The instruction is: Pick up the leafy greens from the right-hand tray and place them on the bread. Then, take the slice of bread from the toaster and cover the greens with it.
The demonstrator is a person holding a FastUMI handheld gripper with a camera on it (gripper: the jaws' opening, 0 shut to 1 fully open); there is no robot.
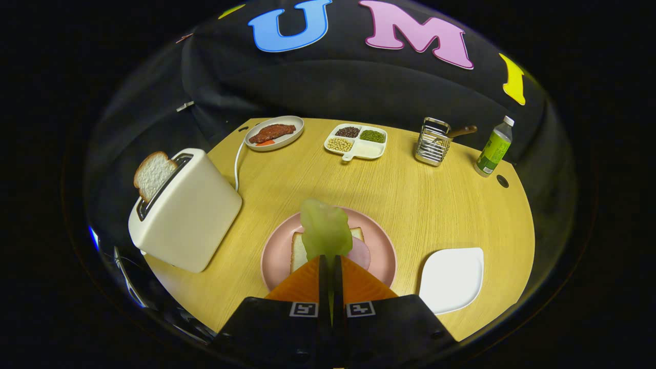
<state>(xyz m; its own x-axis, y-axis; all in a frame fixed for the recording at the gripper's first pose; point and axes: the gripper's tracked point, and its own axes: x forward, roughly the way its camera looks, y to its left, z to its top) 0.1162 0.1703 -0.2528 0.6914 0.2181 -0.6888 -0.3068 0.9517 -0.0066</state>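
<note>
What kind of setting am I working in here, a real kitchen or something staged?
Most likely a staged breakfast table in a booth, not a real kitchen: a round wooden table before a black cloth wall, with a toaster holding bread and a pink plate. The gripper is shut on the leafy greens.

Your gripper (pixel 328 264), pinched on the greens (pixel 325 230), hangs over the pink plate (pixel 277 251); the toaster (pixel 187 210) crowds your left, bare table (pixel 410 184) lies ahead.

toaster (pixel 184 210) left of plate (pixel 279 246)
</note>
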